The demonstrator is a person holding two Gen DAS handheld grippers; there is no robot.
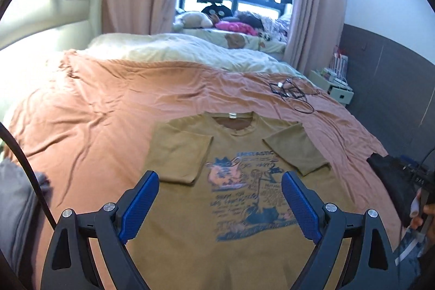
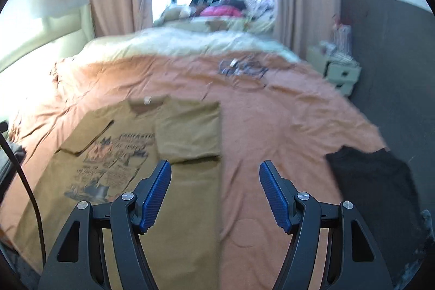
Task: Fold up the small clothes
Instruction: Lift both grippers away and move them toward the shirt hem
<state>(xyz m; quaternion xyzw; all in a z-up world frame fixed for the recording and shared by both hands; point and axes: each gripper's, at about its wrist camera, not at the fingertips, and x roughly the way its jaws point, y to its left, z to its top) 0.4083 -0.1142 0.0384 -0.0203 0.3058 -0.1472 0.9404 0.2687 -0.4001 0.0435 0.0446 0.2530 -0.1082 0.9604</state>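
An olive-brown T-shirt (image 1: 239, 197) with a blue and orange print lies flat on the orange bedspread (image 1: 108, 99), collar away from me, both sleeves folded in over the chest. My left gripper (image 1: 220, 181) hovers above its printed front, open wide, nothing between the blue pads. In the right wrist view the same T-shirt (image 2: 136, 181) lies to the left. My right gripper (image 2: 214, 167) hangs open over its right edge and the bare bedspread (image 2: 285, 127), holding nothing.
A black garment (image 2: 375, 181) lies on the bed's right side, also seen as the black garment (image 1: 391, 175) by a person's hand (image 1: 424, 211). Black cables (image 1: 293, 94) lie further up the bed. A grey cloth (image 1: 16, 197) sits at left. A white drawer unit (image 2: 339, 72) stands beside the bed.
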